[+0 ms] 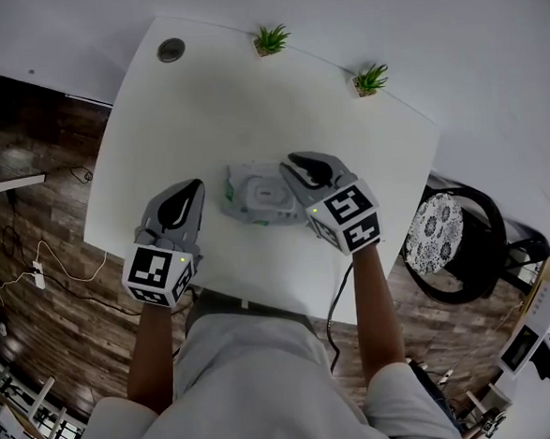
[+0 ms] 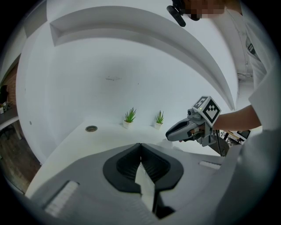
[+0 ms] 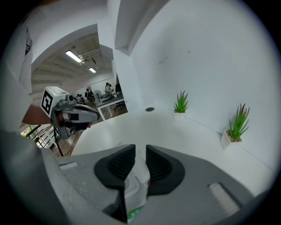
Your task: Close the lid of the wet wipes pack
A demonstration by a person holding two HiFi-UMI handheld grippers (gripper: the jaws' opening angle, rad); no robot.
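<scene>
Pale wet wipes pack (image 1: 255, 198), flat

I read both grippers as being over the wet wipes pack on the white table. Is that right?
Not quite. Only the right gripper is over the wet wipes pack on the white table. The left gripper is off to the pack's left, apart from it. The head view shows this.

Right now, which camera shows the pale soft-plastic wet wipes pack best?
The head view: nearly the whole pale soft-plastic wet wipes pack lies in sight on the white table. The right gripper view shows only a sliver of it, low in the frame. In the left gripper view I cannot make it out.
</scene>
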